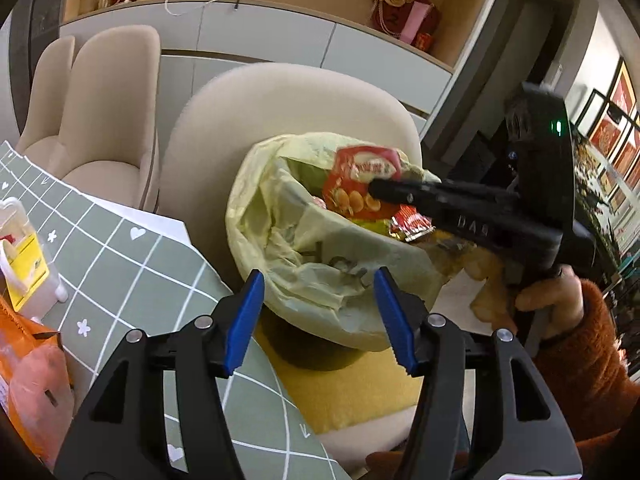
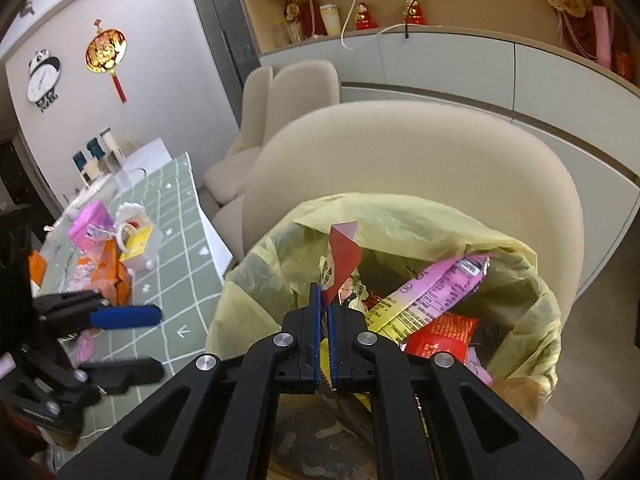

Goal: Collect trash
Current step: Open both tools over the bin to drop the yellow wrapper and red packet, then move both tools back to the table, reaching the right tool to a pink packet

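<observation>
Reads "DAS" in raised letters on the side of the right gripper [image 1: 374, 190]. Big grey letters on the yellow bag [image 1: 320, 256], too creased to read. Small print on the pink wrapper [image 2: 440, 292] and red packet [image 1: 362, 184], too blurry to read.

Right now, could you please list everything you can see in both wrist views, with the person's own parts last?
Trash bag: one, pale yellow, open on the nearest chair's seat.
Red snack wrapper: one, red, above the bag, held by the right gripper.
Wrappers in bag: several, pink, yellow, red.
Chairs: three, beige, by the table.
Tablecloth: one, green with white grid, on the table.
Orange packet: one, on the tablecloth.
Clear box: one, yellow contents, on the tablecloth.
Pink packet: one, on the tablecloth.
Panda clock: one, on the wall.
Shelf ornaments: several, red and gold.
Left gripper: blue pads, jaws open, empty.
Right gripper: jaws shut on the wrapper.
Hand: one, orange sleeve.
</observation>
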Demonstrator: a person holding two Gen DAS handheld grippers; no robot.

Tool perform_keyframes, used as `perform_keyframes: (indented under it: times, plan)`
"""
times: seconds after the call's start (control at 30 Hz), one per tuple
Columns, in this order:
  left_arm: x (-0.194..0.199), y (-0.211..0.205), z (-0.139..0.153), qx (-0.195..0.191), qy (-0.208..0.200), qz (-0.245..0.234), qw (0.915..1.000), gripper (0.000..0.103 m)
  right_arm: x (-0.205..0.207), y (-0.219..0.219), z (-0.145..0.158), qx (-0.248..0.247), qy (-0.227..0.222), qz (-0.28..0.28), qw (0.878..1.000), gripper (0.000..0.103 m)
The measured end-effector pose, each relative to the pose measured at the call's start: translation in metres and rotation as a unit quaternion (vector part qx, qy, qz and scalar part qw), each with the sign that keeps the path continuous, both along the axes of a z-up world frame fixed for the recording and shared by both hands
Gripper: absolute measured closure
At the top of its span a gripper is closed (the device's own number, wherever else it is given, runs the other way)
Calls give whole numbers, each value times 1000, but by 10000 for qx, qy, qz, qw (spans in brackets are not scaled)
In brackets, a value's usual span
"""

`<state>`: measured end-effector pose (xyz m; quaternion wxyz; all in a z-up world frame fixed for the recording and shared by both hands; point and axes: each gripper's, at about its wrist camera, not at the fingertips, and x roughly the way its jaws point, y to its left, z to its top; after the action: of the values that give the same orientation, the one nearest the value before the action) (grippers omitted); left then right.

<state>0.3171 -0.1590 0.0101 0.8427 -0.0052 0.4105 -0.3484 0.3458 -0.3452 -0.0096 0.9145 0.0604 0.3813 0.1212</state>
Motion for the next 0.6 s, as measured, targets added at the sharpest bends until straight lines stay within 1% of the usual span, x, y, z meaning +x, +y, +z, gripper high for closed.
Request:
perform_keyframes:
  times: [0.03,0.07,0.13,0.17,0.2,0.33,0.5,0.53,0.57,0.6]
  plan:
    - [1,3,0,-43,16,36,10000,48,-1,1,0,-75,1,1,10000,96]
    - [2,5,0,-69,34,60,10000,48,-2,2,0,-144,13,14,9999,93]
    - [4,9,1,-96,59,111,9999,48,-7,4,1,-337,14,-32,9994,77]
    - [4,10,2,-106,56,144,9998,48,-8,5,2,-380,9,-47,9993,64]
    - [4,12,3,-119,44,176,9998,48,-12,5,4,-409,-18,-65,9991,62]
    - [1,20,12,-227,-56,307,9993,48,-30,-2,16,-375,-201,-295,9987,62]
    - [-17,41,32,-317,-426,434,9976,48,-60,9,42,-453,-650,-319,9963,62]
    - [-21,51,36,-314,-524,514,9968,48,-64,15,47,-489,-722,-281,9958,60]
    - [-26,61,39,-298,-613,609,9958,48,-69,23,52,-513,-787,-194,9954,56]
    - [-28,70,41,-274,-675,682,9950,48,-71,30,54,-512,-810,-112,9953,54]
